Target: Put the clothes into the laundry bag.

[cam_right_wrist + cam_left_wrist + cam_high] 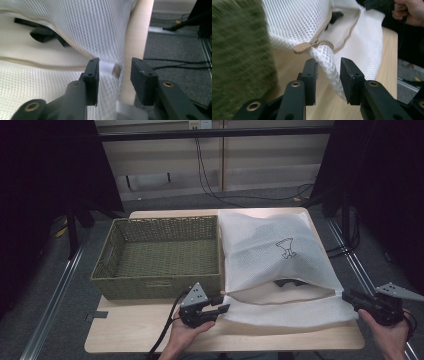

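A white mesh bag (pixel 270 245) with a small black drawing lies on the right half of the wooden table (pixel 140 330). Its zipped mouth gapes toward me, and a dark item (pixel 286 282) shows inside. My left gripper (pixel 225 302) sits at the bag's near-left corner. In the left gripper view its jaws (pixel 328 63) stand apart around a twisted strip of mesh (pixel 324 60), just below the tan zipper pull (pixel 302 47). My right gripper (pixel 346 296) is at the near-right corner, open (pixel 115 63), with a small white tab (pixel 108 68) between its jaws.
A green woven basket (pixel 165 220) stands on the left half of the table, touching the bag's left side. The right gripper hangs past the table's right edge (pixel 136 37), above grey floor with cables (pixel 175 62).
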Motion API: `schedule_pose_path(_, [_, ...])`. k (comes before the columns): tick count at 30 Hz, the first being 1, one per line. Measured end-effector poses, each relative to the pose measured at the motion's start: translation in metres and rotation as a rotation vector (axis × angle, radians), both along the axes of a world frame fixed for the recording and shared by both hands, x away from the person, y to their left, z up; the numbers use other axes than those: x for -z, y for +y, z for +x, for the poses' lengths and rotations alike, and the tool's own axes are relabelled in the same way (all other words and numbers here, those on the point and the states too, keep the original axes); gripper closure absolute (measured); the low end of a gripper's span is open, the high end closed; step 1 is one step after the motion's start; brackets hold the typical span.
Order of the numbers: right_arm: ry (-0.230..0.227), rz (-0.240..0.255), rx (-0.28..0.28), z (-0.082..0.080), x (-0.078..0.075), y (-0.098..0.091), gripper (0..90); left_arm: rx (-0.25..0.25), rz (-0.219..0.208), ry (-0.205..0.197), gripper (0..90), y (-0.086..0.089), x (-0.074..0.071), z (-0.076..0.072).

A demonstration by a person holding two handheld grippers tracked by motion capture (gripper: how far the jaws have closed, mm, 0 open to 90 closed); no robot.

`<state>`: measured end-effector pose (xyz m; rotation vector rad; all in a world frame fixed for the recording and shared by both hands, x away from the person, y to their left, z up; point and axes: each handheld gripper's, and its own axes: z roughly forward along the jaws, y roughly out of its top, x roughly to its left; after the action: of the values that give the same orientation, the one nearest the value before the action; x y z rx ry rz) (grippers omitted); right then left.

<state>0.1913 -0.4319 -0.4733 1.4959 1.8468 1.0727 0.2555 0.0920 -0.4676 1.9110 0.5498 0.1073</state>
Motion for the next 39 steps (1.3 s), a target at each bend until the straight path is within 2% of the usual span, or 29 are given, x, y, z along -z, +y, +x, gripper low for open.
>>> schedule_pose_path(2, [-0.013,-0.010,-0.030,0.002,-0.005,0.006,57.6,0.010,-0.030,-0.018,66.0,0.003,-0.005,0.001])
schedule_pose_path(6, [-0.019,-0.012,-0.071,0.011,-0.010,0.021,61.1,0.002,-0.018,-0.035,67.4,0.002,-0.009,0.005])
schedule_pose_path(8, [-0.014,-0.011,-0.096,0.019,-0.008,0.027,62.3,0.025,-0.016,-0.045,68.0,-0.005,-0.008,0.010])
schedule_pose_path(12, [0.008,-0.030,-0.128,0.035,-0.002,0.038,58.4,0.046,0.015,-0.044,64.8,-0.025,-0.005,0.019])
schedule_pose_path(13, [0.016,-0.040,-0.131,0.039,0.000,0.040,56.9,0.036,0.044,-0.041,64.1,-0.029,-0.004,0.020])
schedule_pose_path(16, [0.045,-0.068,-0.140,0.046,0.008,0.042,54.5,0.053,0.065,-0.054,59.5,-0.037,0.002,0.019])
schedule_pose_path(17, [0.059,-0.069,-0.141,0.047,0.012,0.042,53.8,0.042,0.091,-0.060,57.6,-0.039,0.004,0.019])
schedule_pose_path(21, [0.122,-0.132,-0.139,0.050,0.032,0.039,51.1,0.039,0.099,-0.049,54.1,-0.043,0.012,0.021])
schedule_pose_path(23, [0.108,-0.109,-0.139,0.048,0.036,0.035,51.2,0.048,0.106,-0.043,53.2,-0.043,0.013,0.024])
schedule_pose_path(24, [0.107,-0.113,-0.142,0.048,0.036,0.033,51.3,0.043,0.103,-0.038,52.8,-0.044,0.015,0.024])
schedule_pose_path(26, [0.107,-0.112,-0.135,0.047,0.036,0.031,53.6,0.038,0.148,-0.056,52.9,-0.048,0.017,0.023])
schedule_pose_path(28, [0.108,-0.109,-0.134,0.047,0.036,0.028,59.6,0.033,0.197,-0.073,56.4,-0.051,0.020,0.022])
schedule_pose_path(29, [0.107,-0.107,-0.129,0.047,0.036,0.027,60.6,0.035,0.219,-0.076,61.4,-0.053,0.023,0.022])
schedule_pose_path(30, [0.107,-0.105,-0.130,0.047,0.036,0.026,61.6,0.026,0.236,-0.068,70.8,-0.053,0.025,0.022])
schedule_pose_path(32, [0.107,-0.110,-0.122,0.046,0.035,0.027,64.5,0.015,0.282,-0.071,81.1,-0.053,0.029,0.022])
schedule_pose_path(33, [0.108,-0.111,-0.121,0.046,0.035,0.026,65.1,0.014,0.292,-0.060,82.2,-0.052,0.030,0.024])
schedule_pose_path(36, [0.107,-0.106,-0.121,0.045,0.035,0.024,65.2,0.008,0.241,-0.013,83.5,-0.043,0.030,0.027])
schedule_pose_path(37, [0.100,-0.106,-0.125,0.044,0.036,0.023,64.9,-0.001,0.232,-0.011,83.6,-0.042,0.030,0.027])
schedule_pose_path(39, [0.101,-0.100,-0.135,0.042,0.036,0.023,64.8,0.007,0.261,-0.024,83.7,-0.040,0.030,0.026])
